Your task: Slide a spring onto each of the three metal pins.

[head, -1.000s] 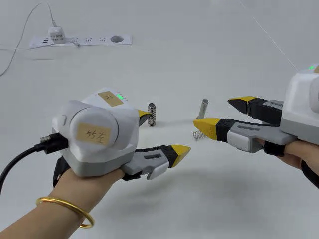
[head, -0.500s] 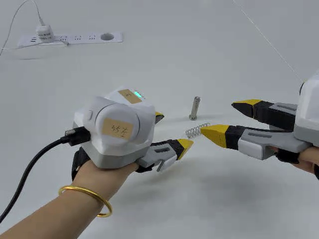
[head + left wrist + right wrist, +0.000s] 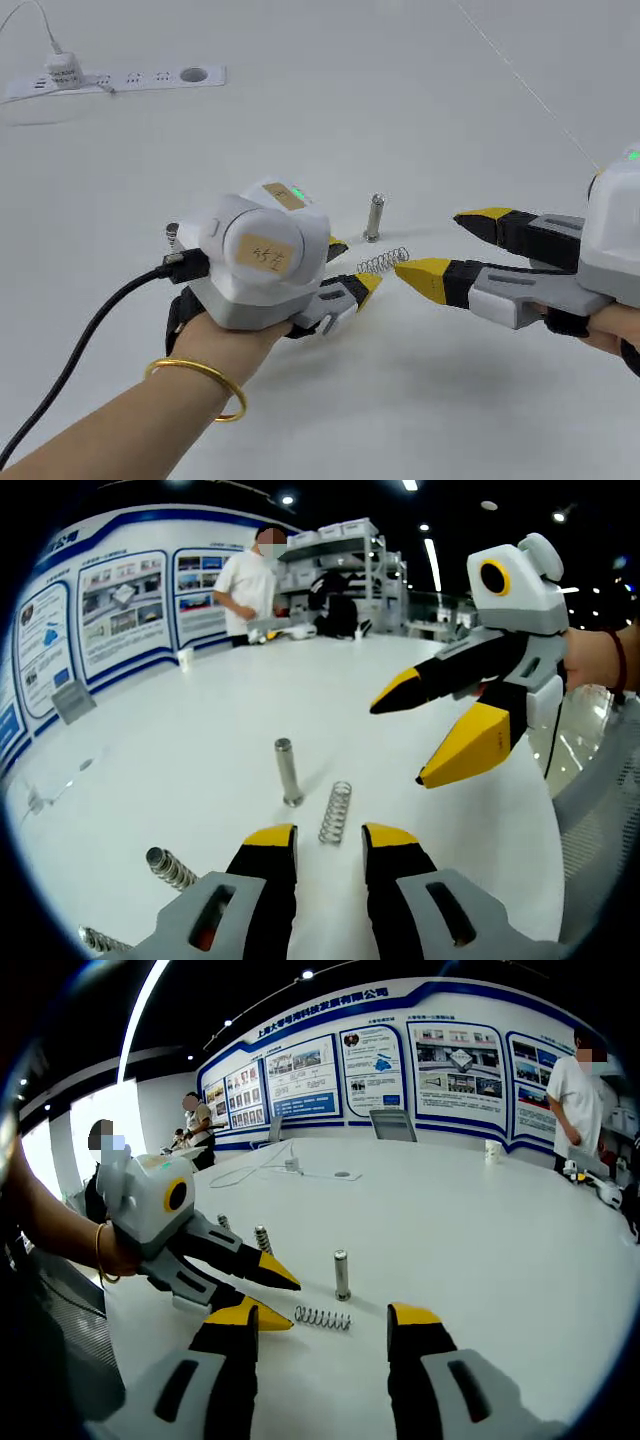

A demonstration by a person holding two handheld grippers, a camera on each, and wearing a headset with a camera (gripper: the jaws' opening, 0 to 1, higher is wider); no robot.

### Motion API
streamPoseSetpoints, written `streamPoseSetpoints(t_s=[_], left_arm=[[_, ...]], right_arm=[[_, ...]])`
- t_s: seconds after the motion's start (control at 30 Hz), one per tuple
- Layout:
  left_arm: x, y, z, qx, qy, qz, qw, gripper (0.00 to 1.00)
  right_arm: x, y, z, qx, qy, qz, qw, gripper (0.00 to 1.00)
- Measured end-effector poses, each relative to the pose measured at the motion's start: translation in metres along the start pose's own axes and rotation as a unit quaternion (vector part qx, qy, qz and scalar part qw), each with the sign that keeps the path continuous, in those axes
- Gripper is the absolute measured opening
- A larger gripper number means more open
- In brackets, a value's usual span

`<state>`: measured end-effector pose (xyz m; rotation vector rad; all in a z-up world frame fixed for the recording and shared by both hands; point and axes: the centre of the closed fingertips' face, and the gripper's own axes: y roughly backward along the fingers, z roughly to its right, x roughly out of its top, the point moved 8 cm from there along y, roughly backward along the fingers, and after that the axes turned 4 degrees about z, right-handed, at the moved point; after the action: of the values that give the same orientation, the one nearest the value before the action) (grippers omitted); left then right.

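Two pairs are facing each other: the left tongs (image 3: 355, 264) and the right tongs (image 3: 435, 243) are both standing apart, holding nothing. A small steel coil spring (image 3: 384, 261) is lying on the white table (image 3: 400, 400) between their tips, with a bare upright metal pin (image 3: 375, 216) just beyond it.

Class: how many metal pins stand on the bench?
3. A bare pin stands by the loose spring; a second pin and a third pin, both apparently spring-covered, stand further along.
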<state>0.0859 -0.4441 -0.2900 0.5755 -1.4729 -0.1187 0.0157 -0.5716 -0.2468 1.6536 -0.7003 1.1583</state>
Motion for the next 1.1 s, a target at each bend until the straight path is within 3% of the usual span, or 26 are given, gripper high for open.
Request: streamPoseSetpoints(t_s=[0.27,0.4,0.5,1.1], left_arm=[[-0.003,-0.009,-0.002,-0.008,-0.005,-0.015,0.9998,0.22],[-0.007,-0.012,-0.004,-0.010,0.011,-0.023,0.9996,0.21],[-0.007,-0.014,-0.004,-0.015,0.018,-0.022,0.9995,0.20],[-0.008,-0.015,-0.004,-0.022,-0.001,-0.023,0.9995,0.11]], right_arm=[[-0.003,0.000,0.002,-0.006,-0.010,0.000,0.9999,0.52],[-0.004,-0.001,0.003,-0.008,-0.014,0.000,0.9999,0.52],[-0.006,-0.001,0.003,-0.012,-0.018,-0.003,0.9998,0.51],[-0.009,0.000,0.006,-0.021,-0.030,-0.005,0.9993,0.50]])
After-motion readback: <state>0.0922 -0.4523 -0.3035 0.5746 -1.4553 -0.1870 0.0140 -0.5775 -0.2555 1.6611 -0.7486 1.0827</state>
